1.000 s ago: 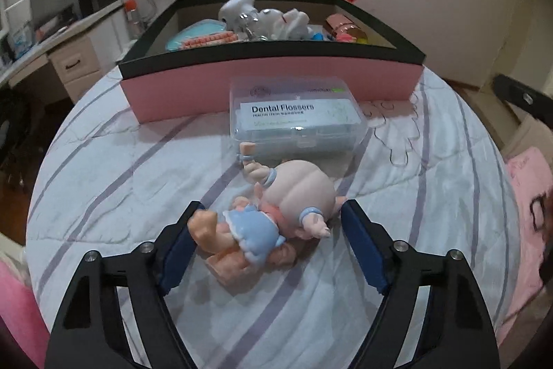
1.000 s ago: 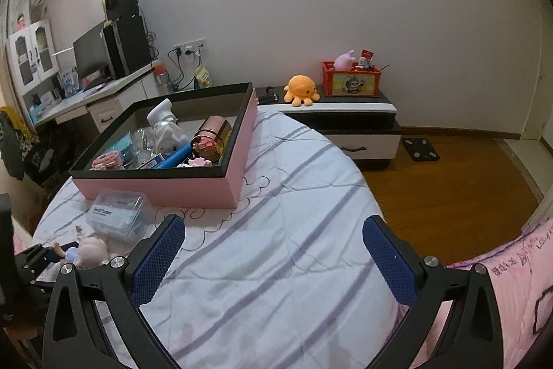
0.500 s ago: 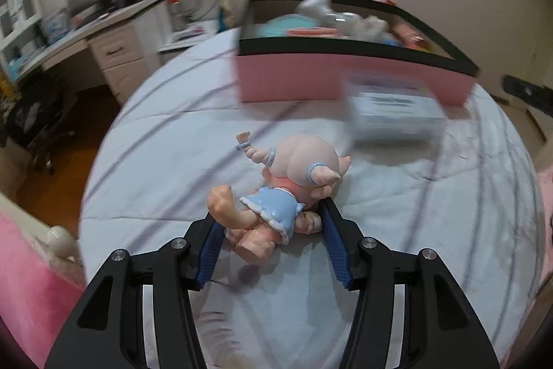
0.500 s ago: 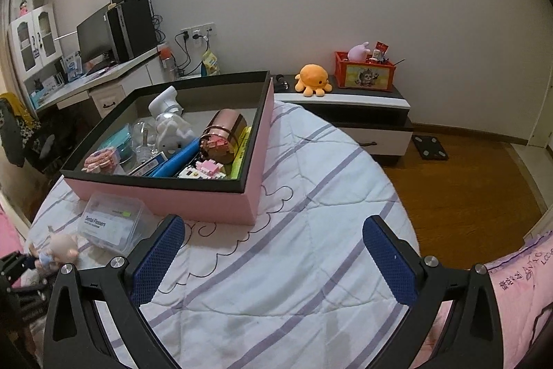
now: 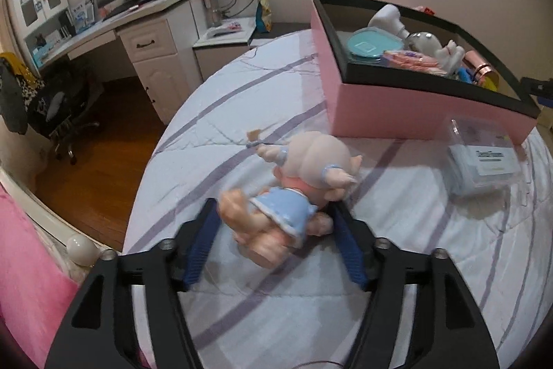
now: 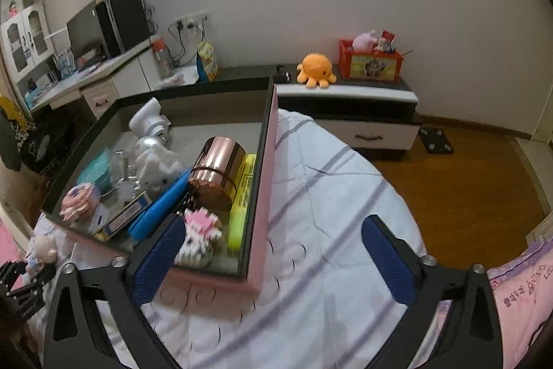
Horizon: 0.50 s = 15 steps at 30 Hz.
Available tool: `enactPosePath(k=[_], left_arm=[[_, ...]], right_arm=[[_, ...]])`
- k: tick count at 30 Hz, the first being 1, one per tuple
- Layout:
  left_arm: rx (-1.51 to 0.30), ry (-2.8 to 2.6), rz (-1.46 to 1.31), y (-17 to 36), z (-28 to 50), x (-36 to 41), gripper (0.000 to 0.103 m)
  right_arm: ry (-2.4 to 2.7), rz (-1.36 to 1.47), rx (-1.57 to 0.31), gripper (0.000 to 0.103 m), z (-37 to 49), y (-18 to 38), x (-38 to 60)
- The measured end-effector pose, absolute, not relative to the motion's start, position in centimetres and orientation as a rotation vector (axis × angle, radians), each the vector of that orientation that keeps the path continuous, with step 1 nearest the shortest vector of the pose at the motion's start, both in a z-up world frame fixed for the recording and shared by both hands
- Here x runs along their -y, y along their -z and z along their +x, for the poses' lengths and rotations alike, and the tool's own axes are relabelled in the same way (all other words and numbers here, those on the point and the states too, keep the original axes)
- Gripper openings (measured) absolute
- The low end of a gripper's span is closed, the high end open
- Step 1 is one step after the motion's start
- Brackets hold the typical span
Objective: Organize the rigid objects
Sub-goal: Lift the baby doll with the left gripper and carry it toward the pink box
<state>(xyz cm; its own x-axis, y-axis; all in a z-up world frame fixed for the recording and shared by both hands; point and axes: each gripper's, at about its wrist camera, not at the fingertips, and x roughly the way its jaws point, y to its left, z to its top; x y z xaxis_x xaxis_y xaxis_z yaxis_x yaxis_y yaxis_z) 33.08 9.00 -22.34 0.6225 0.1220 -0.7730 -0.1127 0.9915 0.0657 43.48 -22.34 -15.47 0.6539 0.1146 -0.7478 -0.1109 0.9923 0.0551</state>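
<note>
A pig doll in a blue dress (image 5: 290,196) lies on the striped bed sheet between the jaws of my left gripper (image 5: 276,241). Those jaws are opening and the pads do not press on the doll. A clear dental flosser box (image 5: 484,165) lies to the right, in front of the pink box (image 5: 397,106). My right gripper (image 6: 273,258) is closing and straddles the near right corner of the pink box (image 6: 266,182). Its left finger is over the box's inside and its right finger over the sheet; it grips nothing. The doll (image 6: 43,248) shows at the far left.
The pink box holds a rose-gold can (image 6: 217,168), a yellow highlighter (image 6: 242,196), a blue case (image 6: 162,206), a pink block figure (image 6: 200,234) and several other things. A desk (image 5: 145,33) and chair (image 5: 52,106) stand left of the bed. A low cabinet bears an orange plush (image 6: 316,71).
The left jaws narrowed around the doll, then widened a little, and the view swung so the pink box sits to the right. The right gripper moved up to the box and its jaws narrowed.
</note>
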Motion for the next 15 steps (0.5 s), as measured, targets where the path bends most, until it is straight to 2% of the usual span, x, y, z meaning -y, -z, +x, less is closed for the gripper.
enactPosePath(k=[1,2,3,5,9,12,14,15], left_arm=[[-0.892,-0.137,0.014,22.4,33.2,-9.1,0.076],[-0.896,-0.136,0.011,22.5,33.2,-9.2,0.078],[-0.897,-0.135,0.005,22.5,33.2,-9.4,0.079],[-0.906,-0.134,-0.022,22.7,33.3,-10.0,0.088],[-0.905,-0.112,-0.027,22.8,33.3,-10.3,0.090],[-0.900,-0.081,-0.020,22.7,33.5,-10.3,0.081],[-0.885,-0.064,-0.009,22.4,33.5,-10.3,0.053],[-0.881,-0.061,0.000,22.3,33.4,-10.2,0.054]], right_arm=[[-0.117,-0.009,-0.869,0.061,44.0,15.8,22.2],[-0.115,-0.018,-0.887,0.039,44.3,16.1,22.0],[-0.130,-0.012,-0.900,0.037,44.5,16.4,22.0],[-0.143,-0.019,-0.928,0.032,44.8,17.1,21.7],[-0.165,-0.009,-0.938,0.025,44.5,17.3,21.8],[-0.165,-0.012,-0.939,0.025,44.3,17.2,21.9],[-0.167,-0.005,-0.944,0.025,44.1,17.1,21.9],[-0.166,-0.006,-0.945,0.025,44.2,17.1,21.9]])
